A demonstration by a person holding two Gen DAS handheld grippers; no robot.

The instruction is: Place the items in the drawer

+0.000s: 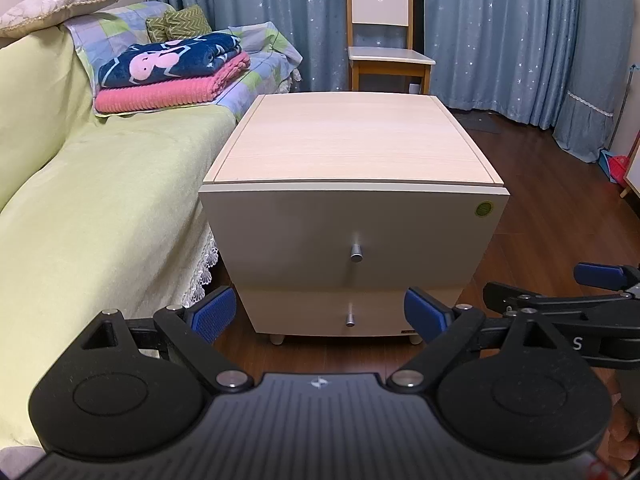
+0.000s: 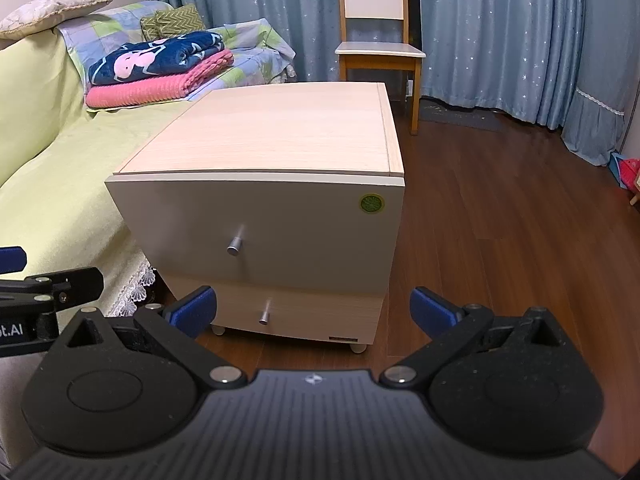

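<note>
We hold the left gripper [image 1: 320,314] and the right gripper [image 2: 314,312] side by side in front of the two-drawer nightstand [image 1: 352,184], each with its blue-padded fingers spread wide and nothing between them. Both drawers are closed: the upper drawer [image 2: 280,224] with its metal knob [image 1: 357,252], the lower drawer [image 1: 352,312] beneath it. Left of the nightstand, folded blankets [image 1: 172,72] lie on the sofa [image 1: 100,184]; behind it stands a wooden chair [image 1: 384,36].
</note>
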